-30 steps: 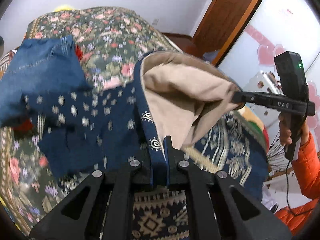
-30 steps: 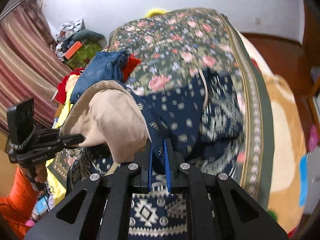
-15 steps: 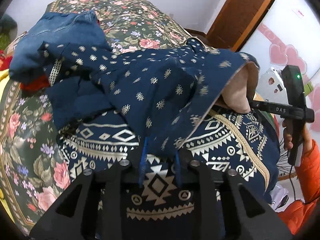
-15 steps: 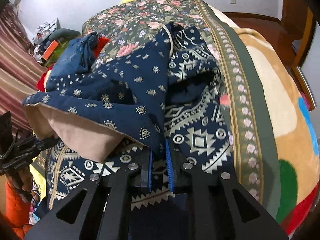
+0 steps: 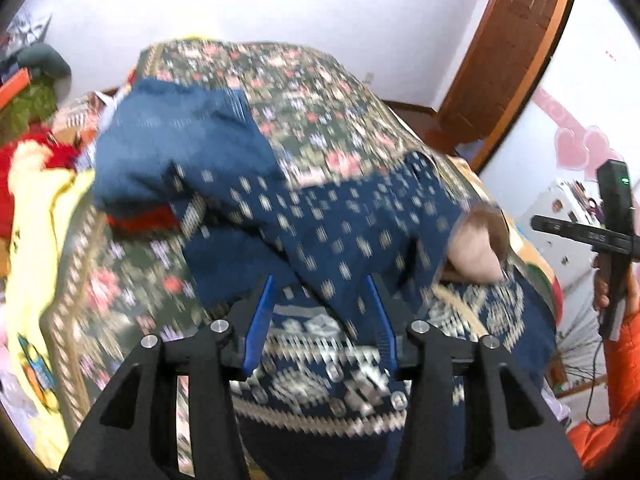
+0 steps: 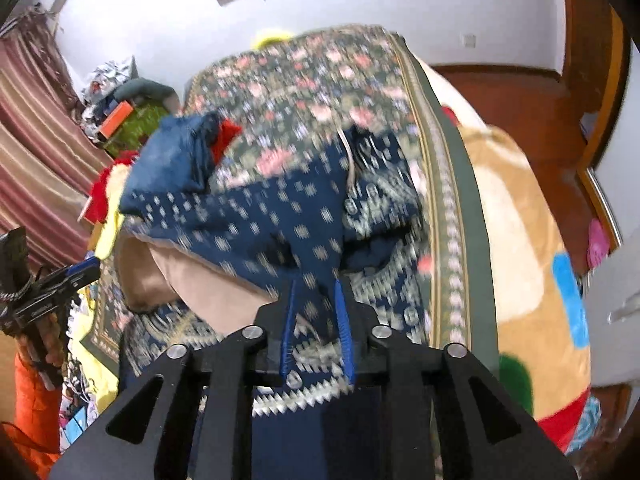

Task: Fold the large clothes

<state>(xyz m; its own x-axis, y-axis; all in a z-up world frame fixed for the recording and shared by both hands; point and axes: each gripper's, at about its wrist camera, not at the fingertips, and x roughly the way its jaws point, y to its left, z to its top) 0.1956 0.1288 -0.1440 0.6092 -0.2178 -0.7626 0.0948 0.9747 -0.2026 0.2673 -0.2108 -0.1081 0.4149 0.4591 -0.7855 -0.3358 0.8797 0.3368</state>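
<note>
Now both sets of jaws stand open: the left gripper (image 5: 322,312) spread wide, the right gripper (image 6: 318,326) parted less, each holding nothing. Folded over itself, the navy patterned garment (image 5: 344,216) lies at the near edge of the bed (image 5: 304,92), just beside blue jeans (image 5: 180,148).

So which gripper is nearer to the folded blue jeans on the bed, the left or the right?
Left. The left gripper is on the side of the navy garment where the jeans lie; the right gripper is on the far side, across the garment.
</note>
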